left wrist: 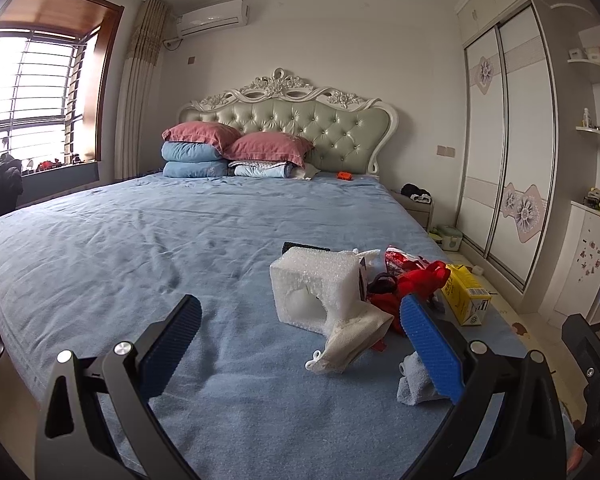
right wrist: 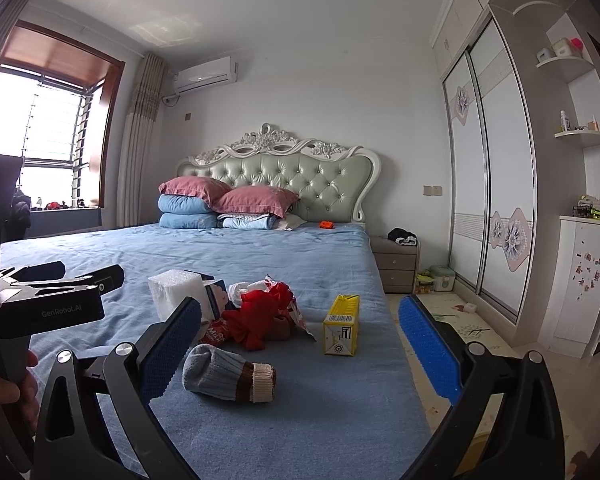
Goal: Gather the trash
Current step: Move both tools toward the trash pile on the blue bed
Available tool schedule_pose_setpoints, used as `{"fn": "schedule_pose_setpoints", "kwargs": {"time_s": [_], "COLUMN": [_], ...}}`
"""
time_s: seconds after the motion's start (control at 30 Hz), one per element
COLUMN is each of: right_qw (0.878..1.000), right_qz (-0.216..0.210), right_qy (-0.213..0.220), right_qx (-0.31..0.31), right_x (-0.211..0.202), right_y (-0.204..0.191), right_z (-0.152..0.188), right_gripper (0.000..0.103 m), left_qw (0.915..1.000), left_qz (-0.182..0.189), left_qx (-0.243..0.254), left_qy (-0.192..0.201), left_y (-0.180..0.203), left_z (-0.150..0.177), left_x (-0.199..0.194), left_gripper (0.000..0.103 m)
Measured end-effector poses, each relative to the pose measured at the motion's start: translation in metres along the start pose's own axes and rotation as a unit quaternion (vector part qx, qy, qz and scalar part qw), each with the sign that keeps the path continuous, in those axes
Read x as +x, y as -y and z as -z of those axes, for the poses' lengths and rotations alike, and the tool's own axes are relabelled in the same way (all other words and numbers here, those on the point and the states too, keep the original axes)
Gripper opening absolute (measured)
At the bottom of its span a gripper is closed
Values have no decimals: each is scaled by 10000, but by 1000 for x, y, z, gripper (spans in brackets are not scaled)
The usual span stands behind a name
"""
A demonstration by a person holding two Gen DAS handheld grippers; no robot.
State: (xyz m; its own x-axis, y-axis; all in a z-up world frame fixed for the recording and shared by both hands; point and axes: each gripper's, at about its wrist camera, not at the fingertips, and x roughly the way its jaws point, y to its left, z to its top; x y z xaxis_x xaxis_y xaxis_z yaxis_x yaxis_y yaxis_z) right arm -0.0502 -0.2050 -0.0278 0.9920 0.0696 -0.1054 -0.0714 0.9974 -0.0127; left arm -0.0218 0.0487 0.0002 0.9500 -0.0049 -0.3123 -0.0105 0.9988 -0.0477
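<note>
"genrobot.ai" lettering marks the left gripper (right wrist: 60, 276) beside the bed (right wrist: 320, 248).

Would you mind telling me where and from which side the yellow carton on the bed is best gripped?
Probably grip the yellow carton across its two long narrow sides, near the middle. It lies flat on the blue bedsheet with one end panel facing the open right gripper, its flanks clear. Coming straight in from that near end looks simplest.

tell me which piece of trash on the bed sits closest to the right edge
The yellow carton. It stands alone on the blue sheet, apart from the red wrapper pile and the white foam block farther left.
</note>
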Motion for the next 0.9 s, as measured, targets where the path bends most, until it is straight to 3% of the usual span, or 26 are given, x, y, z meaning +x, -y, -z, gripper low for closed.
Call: {"fn": "schedule_pose_setpoints", "kwargs": {"time_s": [0.9], "right_qw": [9999], "right_qz": [-82], "right_qy": [-73], "right_qx": [-90], "right_x": [-3], "right_y": [-5], "right_z": [-2], "right_gripper": [95], "left_qw": [10000], "left_qz": [1], "left_qx": [-57], "left_qy": [-47], "left_y": [-7], "left_z": [2], "left_x": [3], "left_gripper": [99]}}
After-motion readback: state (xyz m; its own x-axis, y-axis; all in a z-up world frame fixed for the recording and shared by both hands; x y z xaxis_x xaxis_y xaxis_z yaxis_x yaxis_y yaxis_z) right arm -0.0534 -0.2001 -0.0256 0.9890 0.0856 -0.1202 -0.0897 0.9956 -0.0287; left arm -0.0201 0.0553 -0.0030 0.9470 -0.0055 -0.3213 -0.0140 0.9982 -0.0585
